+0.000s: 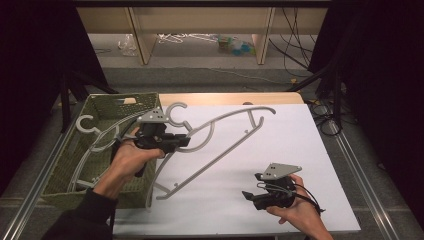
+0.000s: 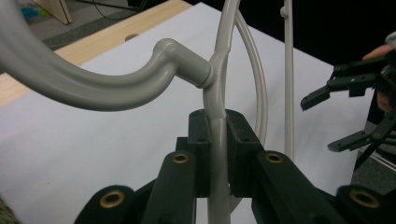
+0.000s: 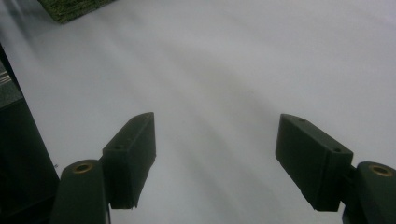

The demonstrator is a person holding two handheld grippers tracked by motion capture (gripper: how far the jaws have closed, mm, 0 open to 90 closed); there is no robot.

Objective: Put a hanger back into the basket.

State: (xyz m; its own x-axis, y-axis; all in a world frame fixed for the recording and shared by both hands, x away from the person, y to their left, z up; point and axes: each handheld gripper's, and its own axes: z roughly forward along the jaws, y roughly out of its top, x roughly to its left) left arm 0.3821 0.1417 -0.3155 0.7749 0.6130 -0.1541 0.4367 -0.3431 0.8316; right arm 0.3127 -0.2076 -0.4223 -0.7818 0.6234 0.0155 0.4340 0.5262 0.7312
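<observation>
Left gripper [image 1: 177, 141]: clamped on a grey plastic clothes hanger [image 1: 220, 145] — in the left gripper view its two black jaws press either side of the hanger's arm just below the neck, where the hook [image 2: 93, 84] joins.
Right gripper [image 1: 250, 196]: jaws spread wide with nothing between them; in the right gripper view they stand apart over bare white surface. It sits low at the near right of the table, well apart from the hanger.
Hanger in the grip: held over the white tabletop [image 1: 280, 150], its hook near the basket's right rim, one arm reaching toward the far right of the table, the other slanting down toward the near edge beside the basket.
Basket [image 1: 65, 172]: olive-green, slotted walls, at the left end of the table; another grey hanger [image 1: 92, 132] lies in it — its hook rises above the far rim.
Hands: the left hand [image 1: 131, 155] grasps its gripper just right of the basket; the right hand [image 1: 295, 210] holds its gripper from below.
Table: white sheet over a light wooden top [image 1: 225, 98], whose far strip shows bare.
</observation>
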